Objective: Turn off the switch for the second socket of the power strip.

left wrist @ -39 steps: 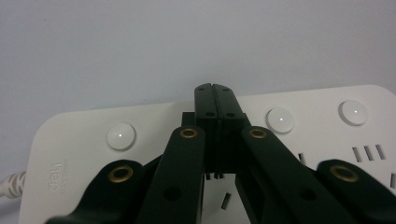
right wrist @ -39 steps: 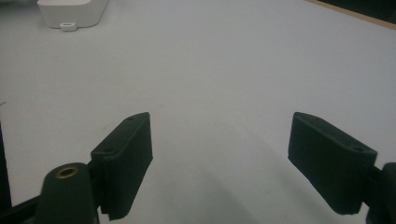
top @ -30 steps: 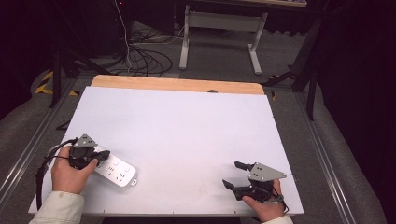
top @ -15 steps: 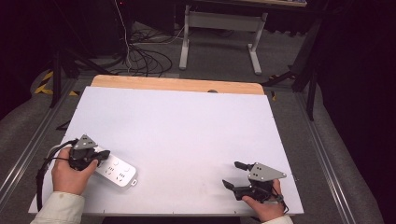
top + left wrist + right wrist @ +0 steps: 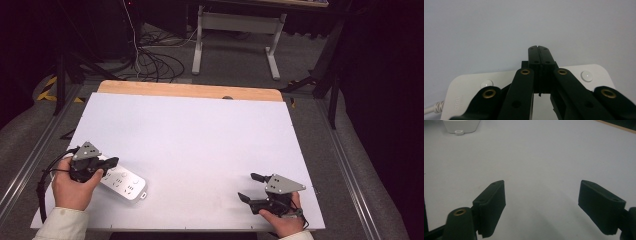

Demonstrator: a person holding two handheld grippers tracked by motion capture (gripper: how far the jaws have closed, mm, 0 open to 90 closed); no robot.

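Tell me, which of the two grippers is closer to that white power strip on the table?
Left. The left gripper sits right over the white power strip, jaws shut. The right gripper rests far across the table, open and holding nothing.

Grey carpet floor (image 5: 235, 65), tangled cables (image 5: 150, 57), white desk frame (image 5: 235, 22)

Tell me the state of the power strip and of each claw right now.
Power strip: lying flat on the table, nothing plugged in that I can see.
Left claw: shut, empty, over the power strip.
Right claw: open, empty, apart from the strip.
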